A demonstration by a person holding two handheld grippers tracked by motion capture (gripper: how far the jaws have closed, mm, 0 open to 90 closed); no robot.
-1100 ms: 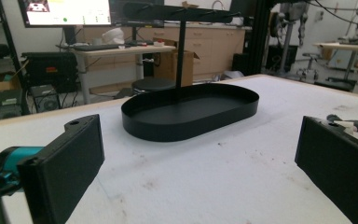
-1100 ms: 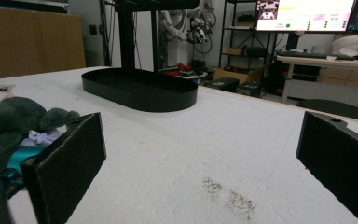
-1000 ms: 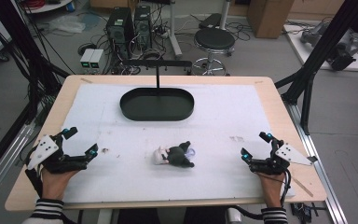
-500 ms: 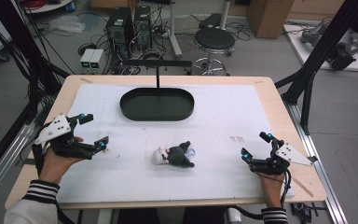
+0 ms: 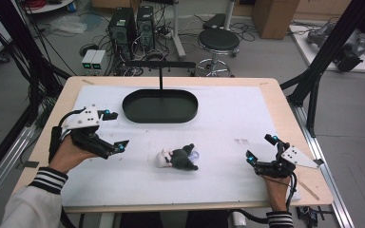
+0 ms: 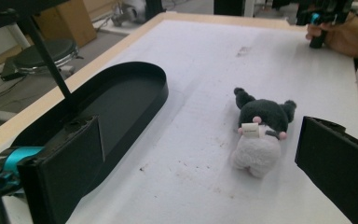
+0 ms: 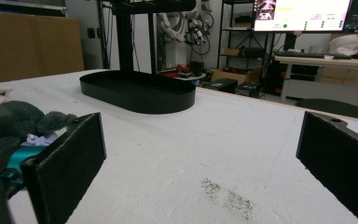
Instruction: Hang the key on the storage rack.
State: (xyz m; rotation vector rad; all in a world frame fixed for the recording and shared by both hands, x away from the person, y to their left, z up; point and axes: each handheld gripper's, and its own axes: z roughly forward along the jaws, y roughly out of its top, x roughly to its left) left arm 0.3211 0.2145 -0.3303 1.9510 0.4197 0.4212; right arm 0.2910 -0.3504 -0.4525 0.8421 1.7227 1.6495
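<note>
Your left gripper [image 5: 115,129] hovers with jaws spread wide, aimed at the plush toy [image 5: 176,158] lying on the table [image 5: 247,118] just in front of the black tray [image 5: 160,105], likely lining up a grasp. Your right gripper [image 5: 261,151] rests beside the toy, released. The toy's small tag is unreadable.

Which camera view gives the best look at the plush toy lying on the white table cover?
The left gripper view shows the plush toy best: it is close, whole, with its dark upper part, white lower part and small tag all clear. In the high view the toy is small. In the right gripper view it is cut off at the left edge.
</note>
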